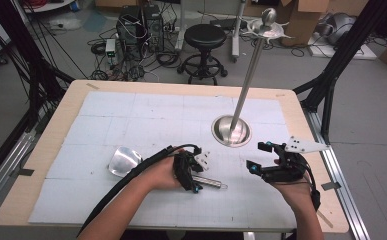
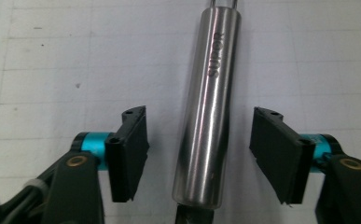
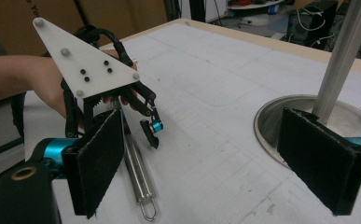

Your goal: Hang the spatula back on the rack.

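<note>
Steel handle (image 2: 207, 107) lies on the mat between the left gripper (image 2: 199, 156) jaws, pads half-open, not touching it.

1. Open mat (image 1: 146, 120) across far and left table.
2. Blocking far right: upright pole (image 1: 246, 85) on round base (image 1: 231, 131).
3. Near centre: ladle (image 1: 126, 161), its handle (image 2: 208, 107) flat between grippers.

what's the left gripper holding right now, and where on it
Nothing yet. The left gripper straddles the steel handle of the utensil lying on the table, but both pads stand clear of it. The right gripper is open and empty.
</note>
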